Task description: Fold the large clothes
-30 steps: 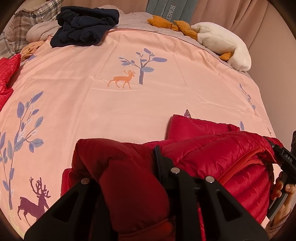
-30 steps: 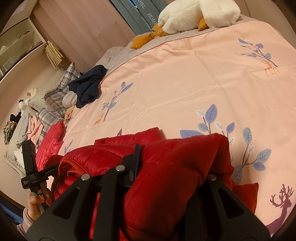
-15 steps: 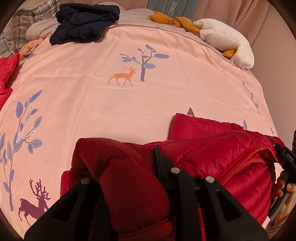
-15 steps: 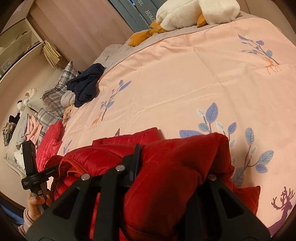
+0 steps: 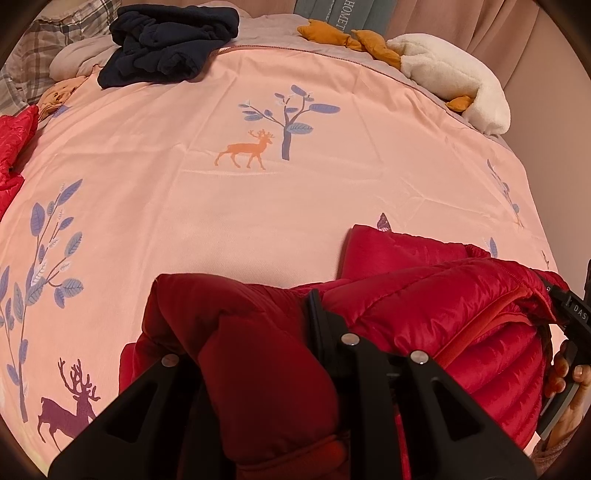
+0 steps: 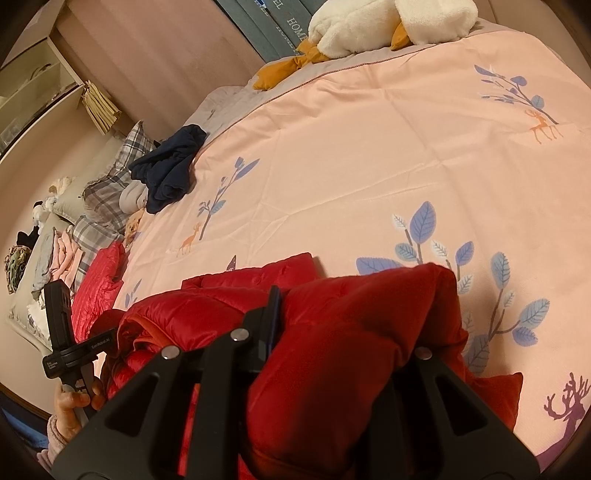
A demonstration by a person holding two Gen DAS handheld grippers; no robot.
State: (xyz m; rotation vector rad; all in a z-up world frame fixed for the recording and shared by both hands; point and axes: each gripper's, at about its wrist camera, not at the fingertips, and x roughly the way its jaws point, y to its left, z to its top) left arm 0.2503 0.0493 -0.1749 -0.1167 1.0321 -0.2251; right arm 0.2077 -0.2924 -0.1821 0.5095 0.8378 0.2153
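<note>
Red puffy quilted jacket sits bunched at the near edge of the bed, shiny nylon with an orange zipper line. Left gripper and right gripper both clamp thick folds of it. Beyond, smooth pink duvet with deer prints, then a crumpled navy garment and fluffy white plush.

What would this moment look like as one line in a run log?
left claw: shut on red puffer jacket | right claw: shut on red puffer jacket | surface: pink bedspread

"HOME" on teal headboard cushion
</note>
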